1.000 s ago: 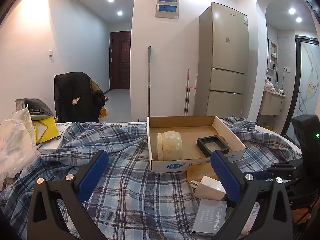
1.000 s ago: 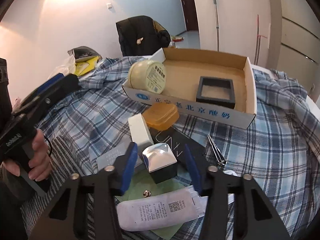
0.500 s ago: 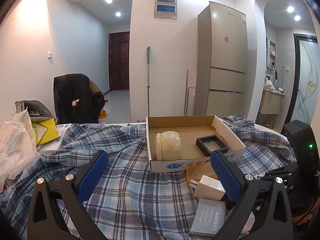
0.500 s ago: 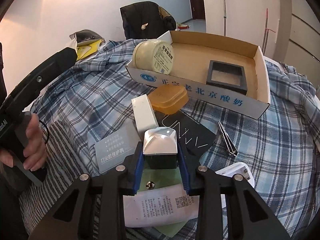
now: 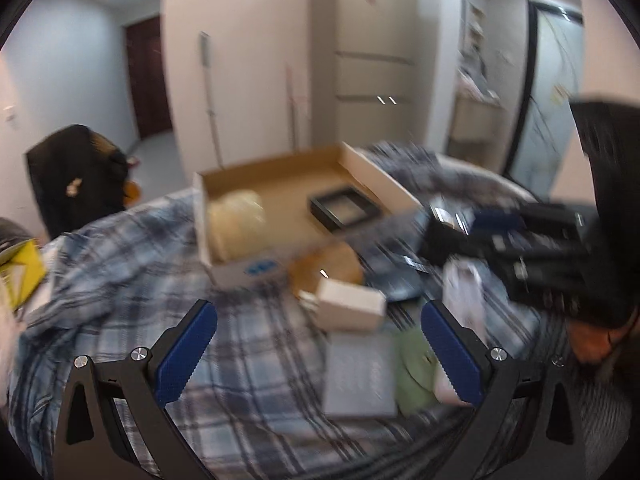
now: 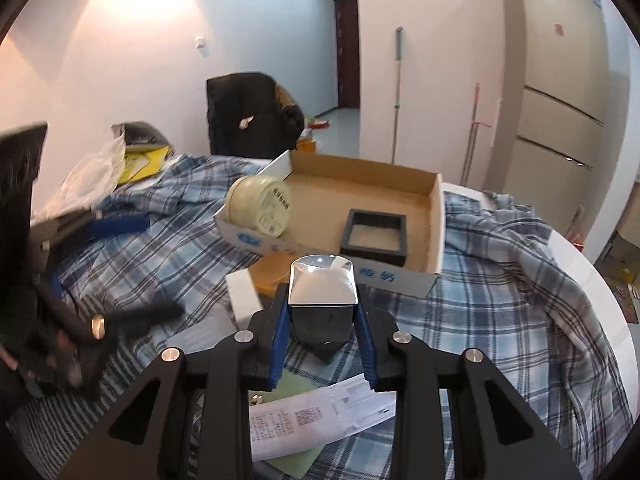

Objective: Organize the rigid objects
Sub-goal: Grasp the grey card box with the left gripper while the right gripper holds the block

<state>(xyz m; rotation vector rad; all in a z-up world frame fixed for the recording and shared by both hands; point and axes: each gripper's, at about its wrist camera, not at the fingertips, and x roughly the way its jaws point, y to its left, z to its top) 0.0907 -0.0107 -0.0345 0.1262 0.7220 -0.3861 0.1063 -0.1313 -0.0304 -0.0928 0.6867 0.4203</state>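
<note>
My right gripper (image 6: 323,320) is shut on a small black box with a shiny silver lid (image 6: 322,294) and holds it lifted above the plaid cloth, in front of the open cardboard box (image 6: 436,232). That box holds a cream round jar (image 6: 262,210) and a black square frame (image 6: 374,236). My left gripper (image 5: 320,344) is open and empty above a white adapter (image 5: 348,310) and a grey card (image 5: 358,374). An orange soap case (image 5: 328,266) lies against the cardboard box (image 5: 256,270). The left wrist view is blurred.
Paper slips (image 6: 320,412) and a green pouch (image 5: 414,372) lie near the front. A white block (image 6: 242,300) stands left of the held box. A plastic bag and yellow items (image 6: 132,164) sit at the far left. The round table's edge (image 6: 600,292) curves on the right.
My right gripper closed on the silver-lidded box and lifted it off the cloth toward the cardboard box. My left gripper swung to the right and down, blurring its view.
</note>
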